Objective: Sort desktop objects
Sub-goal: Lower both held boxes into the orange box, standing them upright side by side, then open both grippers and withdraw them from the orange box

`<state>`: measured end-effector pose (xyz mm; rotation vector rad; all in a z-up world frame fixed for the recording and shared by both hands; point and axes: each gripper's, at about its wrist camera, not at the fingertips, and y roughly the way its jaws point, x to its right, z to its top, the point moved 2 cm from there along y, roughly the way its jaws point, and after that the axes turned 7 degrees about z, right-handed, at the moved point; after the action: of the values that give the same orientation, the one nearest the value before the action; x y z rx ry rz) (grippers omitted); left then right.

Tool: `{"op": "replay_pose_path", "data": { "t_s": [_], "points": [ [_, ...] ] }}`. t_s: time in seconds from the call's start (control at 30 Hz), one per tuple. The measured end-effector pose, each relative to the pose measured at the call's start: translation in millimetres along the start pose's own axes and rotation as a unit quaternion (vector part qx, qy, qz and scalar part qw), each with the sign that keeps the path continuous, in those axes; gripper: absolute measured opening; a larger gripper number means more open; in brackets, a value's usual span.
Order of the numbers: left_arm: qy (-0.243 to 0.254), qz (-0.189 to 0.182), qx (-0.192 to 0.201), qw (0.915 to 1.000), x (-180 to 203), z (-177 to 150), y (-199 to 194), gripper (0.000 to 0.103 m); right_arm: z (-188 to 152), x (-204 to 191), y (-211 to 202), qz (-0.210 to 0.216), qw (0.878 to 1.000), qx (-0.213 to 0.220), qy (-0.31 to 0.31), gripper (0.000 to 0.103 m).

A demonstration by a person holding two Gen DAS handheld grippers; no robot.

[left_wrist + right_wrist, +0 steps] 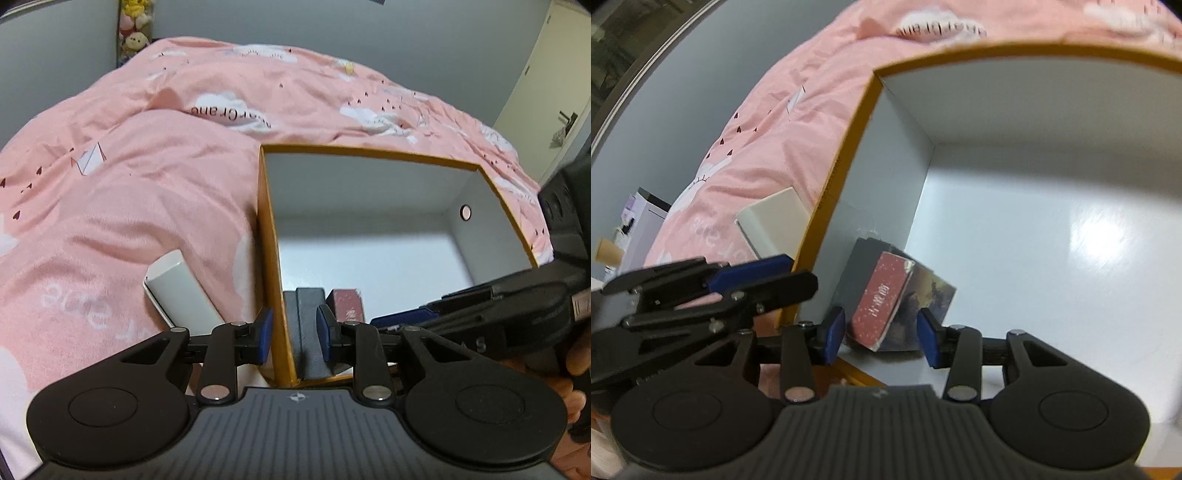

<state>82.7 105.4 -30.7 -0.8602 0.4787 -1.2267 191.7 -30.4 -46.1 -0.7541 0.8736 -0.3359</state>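
The left tool (294, 338) straddles the near left wall of the orange box (271, 258), one blue pad outside and one inside. A gap shows on the inner side, so whether it truly pinches the wall I cannot tell; it looks placed there to steady the box on the soft bed (110, 184).

The right tool (881, 338) reaches inside the box at the same near left corner. Its jaws stand apart, clear of the red booklet (881, 302) and the picture box (929, 299) between them, holding neither. Both lean against a grey box (855, 269) in that corner, tilted, likely as dropped.

Just outside the box's left wall a white box (181, 291) lies on the bedspread, probably unsorted. The rest of the box floor is bare.
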Motion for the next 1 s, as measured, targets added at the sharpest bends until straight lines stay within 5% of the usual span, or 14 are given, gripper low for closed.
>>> {"op": "replay_pose_path", "data": {
  "t_s": [0.37,0.63,0.83,1.0],
  "points": [
    [0.018,0.009,0.065,0.9977,17.6,-3.3,-28.0,0.029,-25.1,-17.3,-35.4,-0.051,0.992,0.091,-0.067,0.054],
    [0.048,0.01,0.094,0.9943,31.2,-10.7,-48.3,0.029,-55.6,-30.2,-66.3,-0.112,0.97,0.19,-0.104,0.06],
    [0.039,-0.017,0.078,0.996,24.7,-17.1,-60.1,0.03,-80.6,-31.7,-85.8,-0.149,0.957,0.226,-0.103,0.06],
    [0.013,-0.05,0.046,0.9976,7.7,-19.8,-68.0,0.03,-102.3,-21.1,-97.6,-0.163,0.96,0.216,-0.077,0.06]
  ]
}}
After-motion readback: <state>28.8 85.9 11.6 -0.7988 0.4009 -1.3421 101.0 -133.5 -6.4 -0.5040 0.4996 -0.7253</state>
